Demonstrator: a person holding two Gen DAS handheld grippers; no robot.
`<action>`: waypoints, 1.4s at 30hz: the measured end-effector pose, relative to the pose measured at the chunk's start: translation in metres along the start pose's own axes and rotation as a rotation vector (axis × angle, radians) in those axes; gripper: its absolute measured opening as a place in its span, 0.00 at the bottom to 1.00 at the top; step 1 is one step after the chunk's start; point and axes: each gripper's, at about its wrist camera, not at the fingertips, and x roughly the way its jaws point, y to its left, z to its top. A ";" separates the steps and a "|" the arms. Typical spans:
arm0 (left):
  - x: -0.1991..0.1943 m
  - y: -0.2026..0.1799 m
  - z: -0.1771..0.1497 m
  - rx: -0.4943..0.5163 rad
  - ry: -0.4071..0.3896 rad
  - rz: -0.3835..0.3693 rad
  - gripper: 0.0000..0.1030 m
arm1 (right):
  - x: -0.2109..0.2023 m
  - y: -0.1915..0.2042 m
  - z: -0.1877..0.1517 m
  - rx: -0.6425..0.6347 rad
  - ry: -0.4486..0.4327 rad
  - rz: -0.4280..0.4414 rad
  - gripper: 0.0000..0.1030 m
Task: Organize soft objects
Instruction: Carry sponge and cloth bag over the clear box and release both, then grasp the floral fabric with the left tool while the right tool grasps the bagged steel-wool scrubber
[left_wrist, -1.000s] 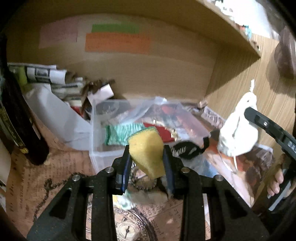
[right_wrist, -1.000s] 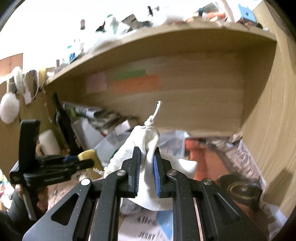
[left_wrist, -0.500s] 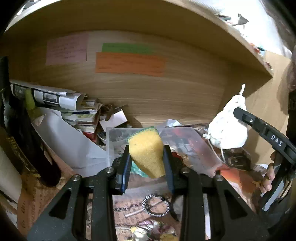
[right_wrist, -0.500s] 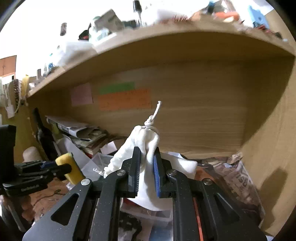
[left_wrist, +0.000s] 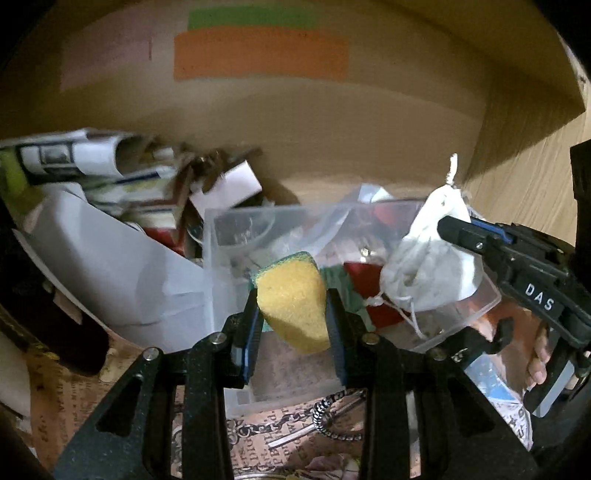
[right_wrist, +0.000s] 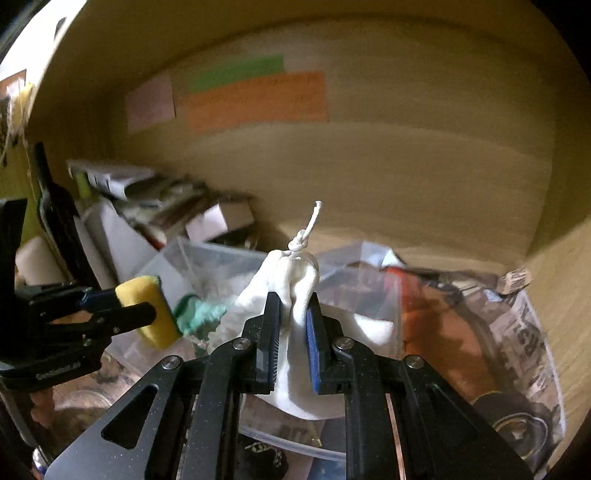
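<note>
My left gripper (left_wrist: 293, 314) is shut on a yellow sponge (left_wrist: 293, 306) with a green scouring side, held over the near edge of a clear plastic bin (left_wrist: 221, 258). My right gripper (right_wrist: 291, 306) is shut on the neck of a white drawstring pouch (right_wrist: 291, 269) with a knotted cord, held over the same bin (right_wrist: 207, 258). The pouch (left_wrist: 424, 266) hangs to the right of the sponge in the left wrist view. The sponge (right_wrist: 147, 310) and left gripper (right_wrist: 136, 306) show at left in the right wrist view. A green cloth (right_wrist: 199, 314) lies in the bin.
A wooden shelf cubby with coloured notes (left_wrist: 258, 55) on its back wall surrounds the bin. Rolled papers and boxes (left_wrist: 110, 166) pile at left, beside a dark bottle (right_wrist: 55, 210). A ring and chain (left_wrist: 332, 417) lie on printed paper in front. Newspaper and a dark round object (right_wrist: 517, 417) lie right.
Both grippers have moved forward and down into the cubby, bringing the sponge and the pouch over the clear bin. Both stay shut on their objects.
</note>
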 end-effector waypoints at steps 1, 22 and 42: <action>0.004 0.000 -0.001 -0.001 0.011 -0.008 0.32 | 0.004 0.002 -0.001 -0.005 0.014 0.001 0.12; -0.015 -0.003 -0.003 -0.005 -0.028 -0.015 0.62 | -0.013 0.000 0.002 -0.024 0.007 -0.072 0.75; -0.077 0.005 -0.055 -0.038 -0.086 0.019 0.96 | -0.096 0.034 -0.035 -0.014 -0.129 0.024 0.86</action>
